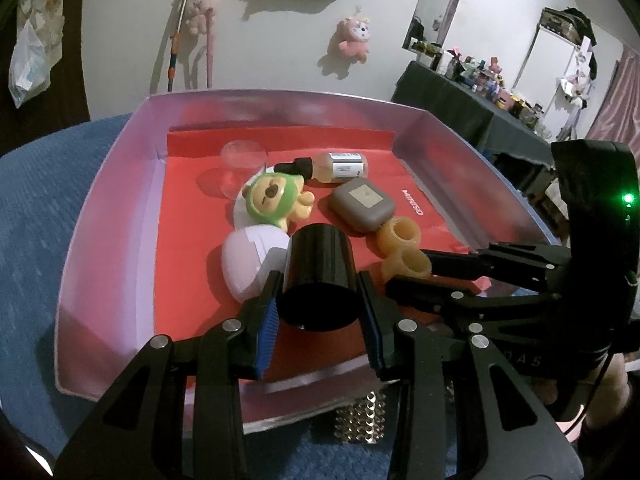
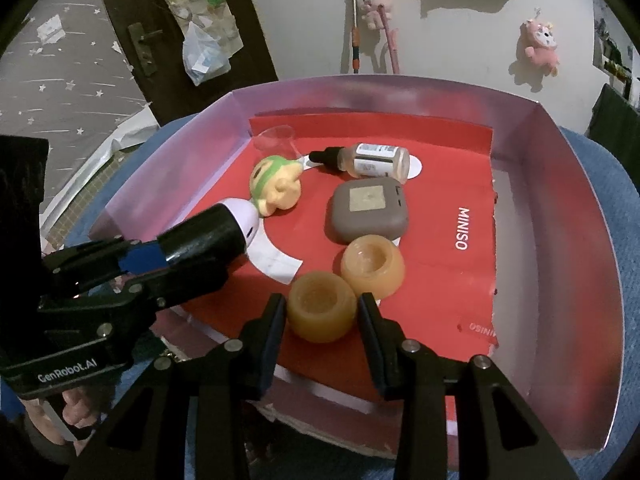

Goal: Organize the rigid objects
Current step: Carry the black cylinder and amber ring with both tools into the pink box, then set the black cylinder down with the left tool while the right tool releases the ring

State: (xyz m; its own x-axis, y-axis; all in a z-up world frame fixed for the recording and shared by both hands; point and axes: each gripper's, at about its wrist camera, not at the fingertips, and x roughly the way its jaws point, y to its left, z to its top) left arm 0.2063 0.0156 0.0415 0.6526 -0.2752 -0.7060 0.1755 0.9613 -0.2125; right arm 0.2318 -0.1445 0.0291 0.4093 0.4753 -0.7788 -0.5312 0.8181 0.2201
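White wall with pink plush toys hanging on it backs your left wrist view, and below it a shallow pink-walled cardboard box (image 1: 120, 216) with a red paper liner sits on a blue cloth-covered worktop (image 1: 36, 220). Your left gripper (image 1: 318, 312) has its jaws clamped on a glossy black cylindrical container (image 1: 318, 280), held tilted over the near part of the box with its closed end toward you. Beyond it lie a pale lilac egg-shaped case (image 1: 248, 264), a yellow toy figure with a green hood (image 1: 274, 200), a clear plastic cup on its side (image 1: 242, 168), a dropper bottle with a black cap (image 1: 332, 166) and a grey rounded-square case (image 1: 362, 204). To the right your right gripper (image 1: 412, 280) reaches in, its jaws on either side of one of two amber translucent ring-shaped pots (image 1: 406, 266); the other amber pot (image 1: 398, 236) lies just behind it. From your right wrist view, the same box (image 2: 580, 240) fills the frame, with a dark door and a starred curtain behind on the left. Your right gripper (image 2: 322, 320) has its jaws clamped on the nearer amber pot (image 2: 322, 312), which rests near the front edge of the red liner, just beside its twin (image 2: 372, 266). At left your left gripper (image 2: 160, 268) holds the black container (image 2: 204, 236) out over the liner, hiding part of the lilac case (image 2: 246, 216).
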